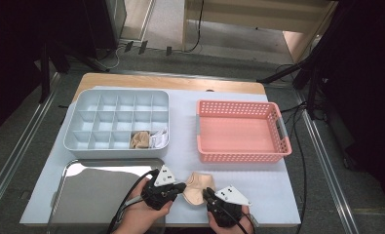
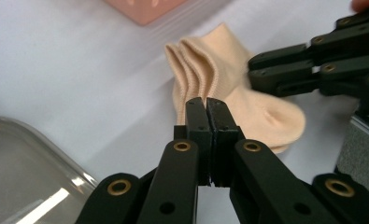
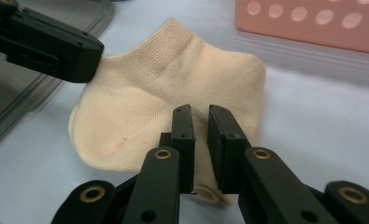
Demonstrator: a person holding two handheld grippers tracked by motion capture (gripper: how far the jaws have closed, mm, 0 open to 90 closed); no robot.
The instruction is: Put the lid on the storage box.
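While lying flat, sock (image 1: 196, 189) runs cuff toward basket (image 1: 240, 130), left tool (image 1: 181, 187) pinched, right tool (image 1: 208, 194) clamping sock.

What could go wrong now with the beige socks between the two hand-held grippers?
1. The left hand-held gripper is shut at the edge of the beige socks; its hold looks thin, so the fabric may slip out.
2. The socks lie stacked in layers; pulling may separate them.
3. The right hand-held gripper has a small gap, so its grip may be weak.
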